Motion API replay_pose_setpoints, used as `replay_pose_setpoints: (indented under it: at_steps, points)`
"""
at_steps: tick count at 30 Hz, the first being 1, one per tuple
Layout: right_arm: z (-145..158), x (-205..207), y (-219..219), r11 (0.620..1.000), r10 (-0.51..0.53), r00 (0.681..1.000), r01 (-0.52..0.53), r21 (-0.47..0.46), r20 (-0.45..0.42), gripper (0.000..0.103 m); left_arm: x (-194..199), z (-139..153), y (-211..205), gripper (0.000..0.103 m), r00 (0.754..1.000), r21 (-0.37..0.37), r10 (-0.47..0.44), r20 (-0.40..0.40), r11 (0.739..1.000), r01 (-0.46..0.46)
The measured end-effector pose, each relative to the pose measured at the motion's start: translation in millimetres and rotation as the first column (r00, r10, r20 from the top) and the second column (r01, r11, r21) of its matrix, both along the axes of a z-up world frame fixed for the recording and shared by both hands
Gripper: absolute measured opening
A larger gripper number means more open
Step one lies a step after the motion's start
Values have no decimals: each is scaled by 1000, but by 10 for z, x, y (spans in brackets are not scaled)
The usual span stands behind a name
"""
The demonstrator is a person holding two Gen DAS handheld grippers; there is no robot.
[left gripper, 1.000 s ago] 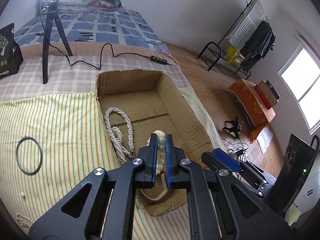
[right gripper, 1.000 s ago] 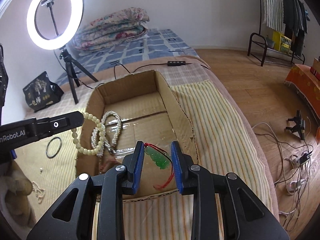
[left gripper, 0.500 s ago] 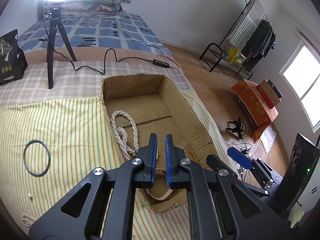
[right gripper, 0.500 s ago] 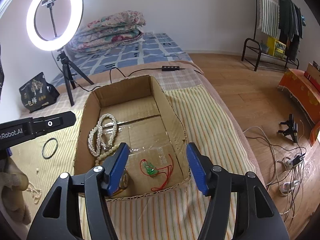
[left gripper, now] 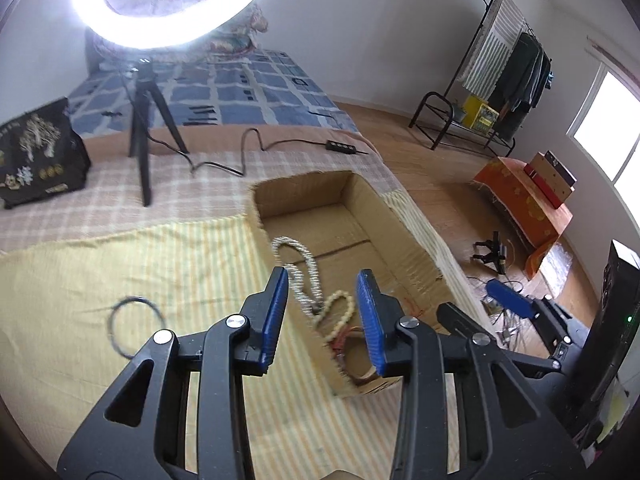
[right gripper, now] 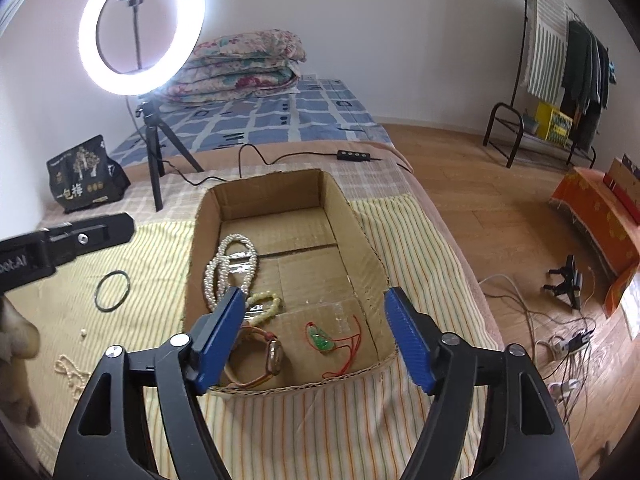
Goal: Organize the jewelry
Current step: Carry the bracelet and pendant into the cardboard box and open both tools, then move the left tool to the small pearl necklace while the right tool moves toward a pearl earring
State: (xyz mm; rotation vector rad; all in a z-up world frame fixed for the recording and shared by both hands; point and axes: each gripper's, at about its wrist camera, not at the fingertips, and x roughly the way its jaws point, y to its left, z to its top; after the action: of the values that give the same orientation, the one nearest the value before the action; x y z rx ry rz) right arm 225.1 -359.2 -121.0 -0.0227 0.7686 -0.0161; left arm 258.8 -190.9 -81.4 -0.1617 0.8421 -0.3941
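The open brown cardboard box (right gripper: 276,196) lies on the yellow striped cloth (right gripper: 404,240) spread over the bed. Inside it, along its left wall, rests the long white pearl necklace (right gripper: 224,264); just nearer the camera than that lies the pale cream bead bracelet (right gripper: 266,304), and in the box's near left corner the tan-strapped wristwatch (right gripper: 274,354). The green jade pendant on a red cord (right gripper: 320,338) sits on the box floor toward the near right.

The left tongs (left gripper: 322,314) hang above the box's near left wall with their blue pads well apart and nothing between them. The right tongs (right gripper: 316,336) hover over the box's near end, also spread wide and empty.

Left of the box, on the cloth, lie a thin black ring-shaped bangle (right gripper: 113,291), a small pale beaded chain (right gripper: 70,368) and a loose white bead (right gripper: 83,334).
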Motion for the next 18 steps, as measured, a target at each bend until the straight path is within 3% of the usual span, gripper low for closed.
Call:
replay_pose_setpoints:
  at_steps: [2, 4, 9, 18]
  points:
    - [30, -30, 89, 1000, 2, 1000, -2, -26, 13, 80, -35, 34, 110, 54, 1000, 14, 6, 5, 1000, -6]
    - [52, -49, 167, 999, 15, 1000, -14, -42, 18, 80, -84, 81, 260, 57, 1000, 37, 17, 26, 999, -18]
    - [49, -94, 351, 996, 49, 999, -48, -69, 16, 80, -155, 115, 653, 59, 998, 86, 33, 47, 996, -37]
    - [-82, -277, 865, 970, 223, 975, -222, -96, 5, 80, -379, 19, 1333, 59, 998, 133, 53, 31, 990, -57]
